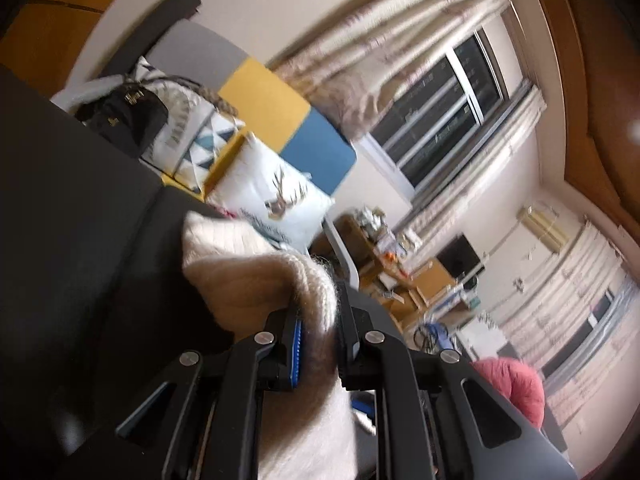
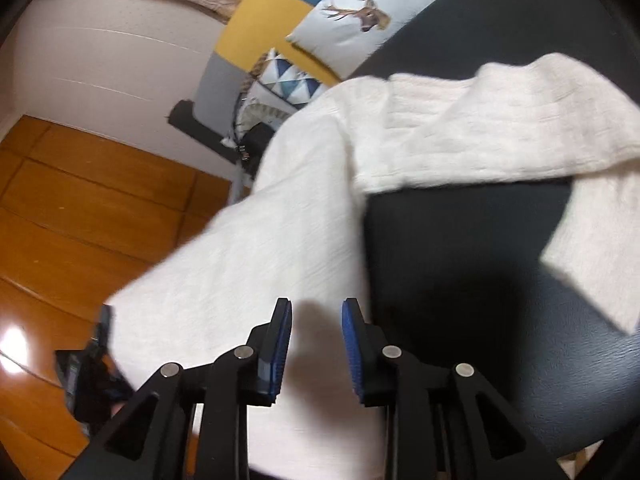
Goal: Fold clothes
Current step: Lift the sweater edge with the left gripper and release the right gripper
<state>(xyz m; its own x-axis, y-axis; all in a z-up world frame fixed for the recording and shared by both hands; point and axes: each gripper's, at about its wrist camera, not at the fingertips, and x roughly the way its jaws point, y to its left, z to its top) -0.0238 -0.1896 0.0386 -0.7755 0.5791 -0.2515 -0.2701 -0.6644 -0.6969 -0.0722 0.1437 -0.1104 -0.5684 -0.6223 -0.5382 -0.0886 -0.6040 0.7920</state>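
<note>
A cream knitted sweater (image 1: 240, 272) rises from the black cushioned surface (image 1: 80, 200), and my left gripper (image 1: 320, 316) is shut on a bunched fold of it, lifted off the surface. In the right wrist view the same sweater (image 2: 280, 220) drapes from the black surface (image 2: 460, 260) down over its edge towards the floor. One ribbed sleeve (image 2: 500, 120) lies folded across the top. My right gripper (image 2: 316, 312) hovers over the hanging cloth, open, its blue pads (image 2: 352, 344) apart and pressing on nothing. A dark blurred object (image 2: 92, 380) sits at the cloth's lower left edge.
A deer-print pillow (image 1: 276, 200), a triangle-pattern pillow (image 1: 208, 140) and a black handbag (image 1: 124, 116) lie at the far end of the black surface. Wooden floor (image 2: 80, 208) lies below its edge. Curtains (image 1: 400, 40), a window and a cluttered desk (image 1: 400, 272) stand beyond.
</note>
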